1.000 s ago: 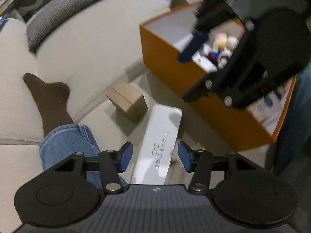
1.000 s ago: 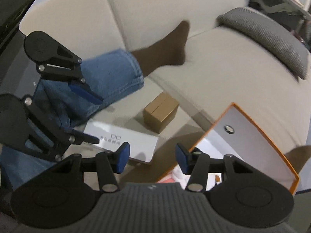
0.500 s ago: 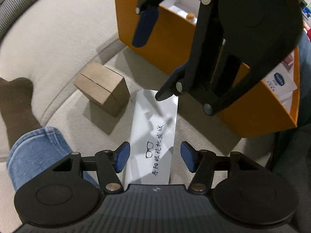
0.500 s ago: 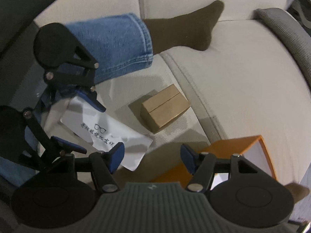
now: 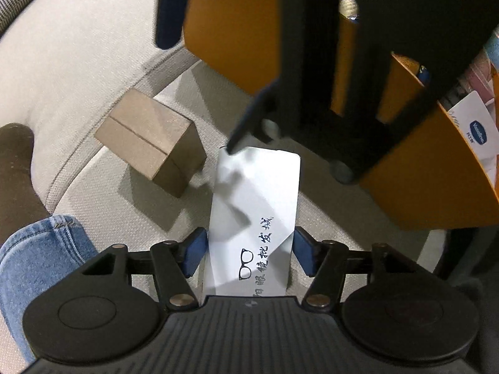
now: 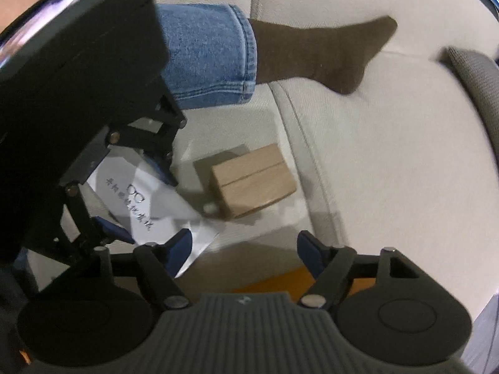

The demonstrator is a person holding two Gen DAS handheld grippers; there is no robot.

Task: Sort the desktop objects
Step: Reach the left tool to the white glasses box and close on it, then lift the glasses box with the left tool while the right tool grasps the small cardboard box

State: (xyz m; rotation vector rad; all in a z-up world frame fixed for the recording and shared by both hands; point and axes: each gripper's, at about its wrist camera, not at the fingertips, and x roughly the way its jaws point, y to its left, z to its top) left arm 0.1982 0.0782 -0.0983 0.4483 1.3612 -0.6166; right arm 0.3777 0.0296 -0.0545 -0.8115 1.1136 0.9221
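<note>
Left wrist view: left gripper [image 5: 248, 255] spread wide, blue pads either side of white case [image 5: 254, 218], which lies flat on beige couch [image 5: 78, 71] w/ its near end between the fingers. Left pad right at the case's edge, right pad just beside the other edge; contact too close to call, not clamped. Printed glasses logo and script on the near part of the case. Far end of case under the right gripper [image 5: 202, 71], seen from outside here: one dark fingertip touching or just above the far left corner, other blue finger high up, well apart. Small brown box [image 5: 149, 140] just left of the case, near its far end. Orange bin [image 5: 421, 171] to the right behind the right gripper, w/ cards and packets inside – contents shown only here.

Right wrist view: right gripper [image 6: 244, 251] agape, nothing between fingers; left finger [image 6: 179, 244] over the case's [image 6: 156, 205] near corner. Left gripper [image 6: 142, 202] seen from outside, straddling the case's other end. Brown box [image 6: 252, 180] beyond the case, just beside it, on the seat. Only a strip of orange rim [image 6: 280, 279] at bottom. Jeans leg [image 6: 205, 53] and brown sock [image 6: 318, 50] across the couch [image 6: 389, 155] far fuller here; grey cushion [image 6: 477, 78] at right edge.
</note>
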